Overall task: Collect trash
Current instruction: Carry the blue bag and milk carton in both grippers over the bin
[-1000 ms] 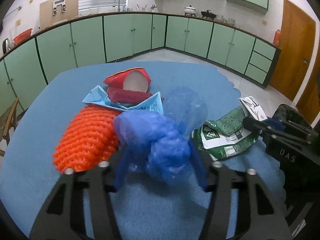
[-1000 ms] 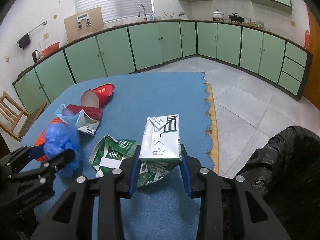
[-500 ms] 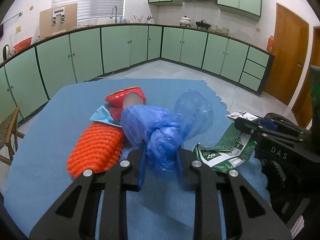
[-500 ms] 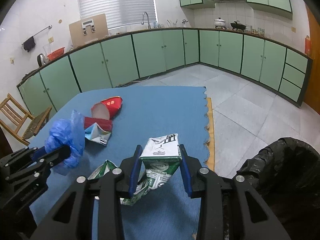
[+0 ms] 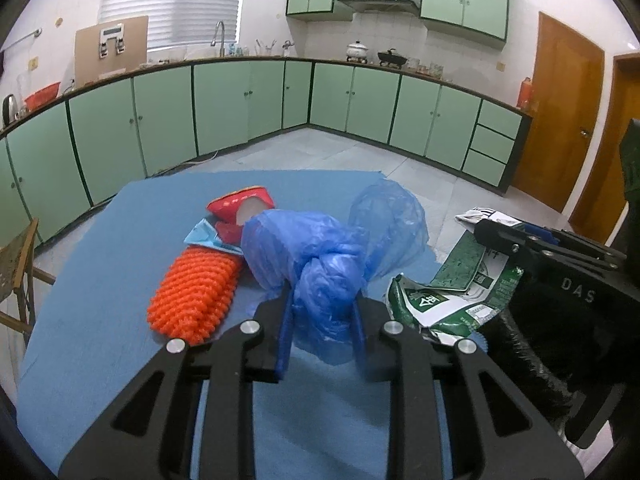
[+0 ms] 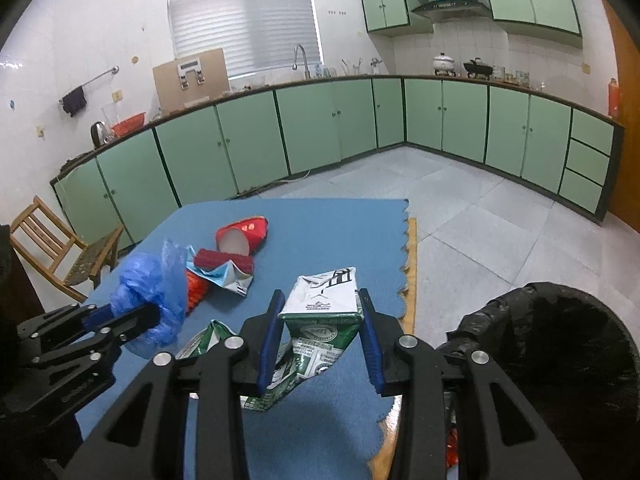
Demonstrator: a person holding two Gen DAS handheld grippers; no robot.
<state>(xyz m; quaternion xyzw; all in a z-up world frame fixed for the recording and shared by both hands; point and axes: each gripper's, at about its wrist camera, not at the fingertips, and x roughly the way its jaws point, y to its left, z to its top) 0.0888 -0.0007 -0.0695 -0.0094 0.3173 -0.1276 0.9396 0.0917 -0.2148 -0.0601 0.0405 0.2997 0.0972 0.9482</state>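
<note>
Two grippers: I am gripping trash in both.
Left gripper (image 5: 322, 332): clamping the blue plastic bag (image 5: 328, 256), frame centre.
Right gripper (image 6: 320, 340): squeezing the green-white carton (image 6: 322, 316), lower centre, above the blue mat (image 6: 320, 224).

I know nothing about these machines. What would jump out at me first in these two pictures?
Probably the knotted blue plastic bag pinched in the left gripper, above a blue mat. Beside it lies a bright orange knobbly thing. The right gripper clamps a green-and-white carton, near a black bin bag.
</note>
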